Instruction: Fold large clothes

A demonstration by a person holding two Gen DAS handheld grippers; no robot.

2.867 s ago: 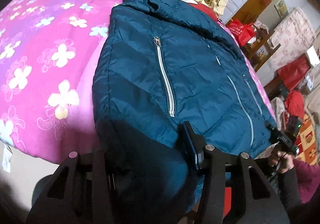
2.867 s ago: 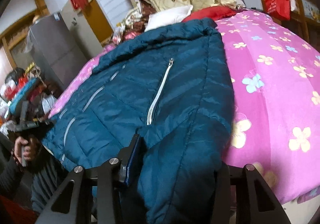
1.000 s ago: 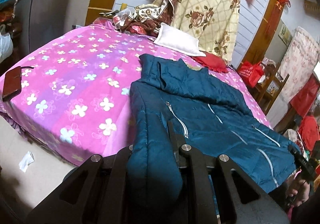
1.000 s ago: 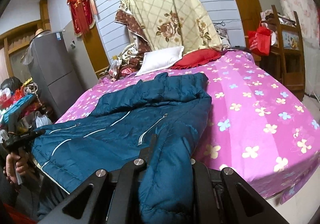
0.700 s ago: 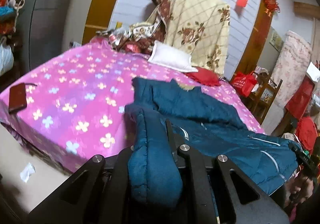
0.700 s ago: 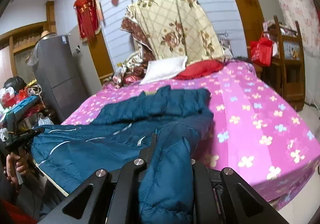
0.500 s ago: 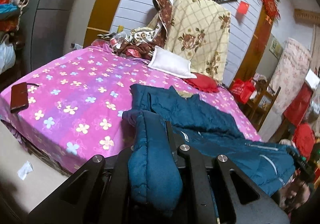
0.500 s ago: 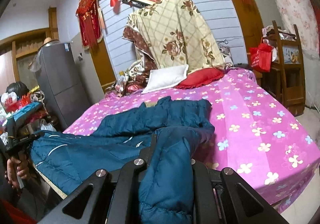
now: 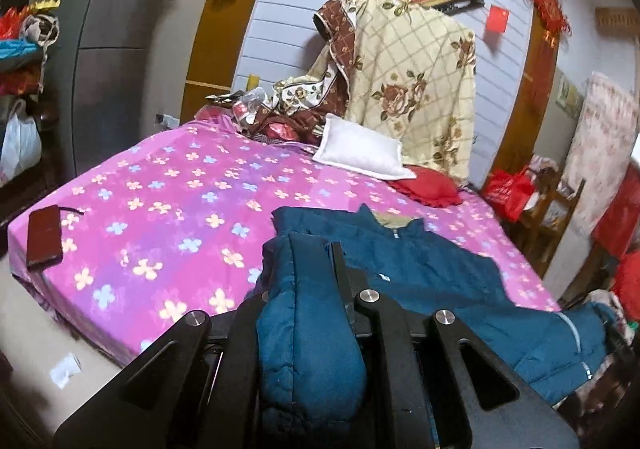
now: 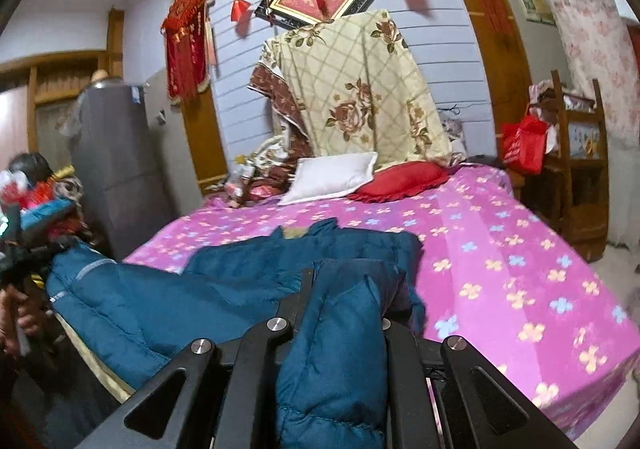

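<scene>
A bed (image 9: 168, 209) with a pink flowered cover fills the middle of a crowded bedroom. At its near edge, a blue padded jacket (image 10: 224, 289) is held up by both tongs. The left gripper (image 9: 310, 269) is closed on a thick bunch of jacket fabric; the right gripper (image 10: 346, 289) is likewise closed on a bunch at the opposite side. The collar end rests on the cover, while the hem end is raised off the bed. The step in hand is judged to be the lengthwise fold. For the next move, both held corners are to be carried forward together and laid over the collar. Open cover is available ahead. A phone (image 9: 44, 235) near the left edge and two pillows (image 10: 336, 177) at the head are well apart from the jacket.
</scene>
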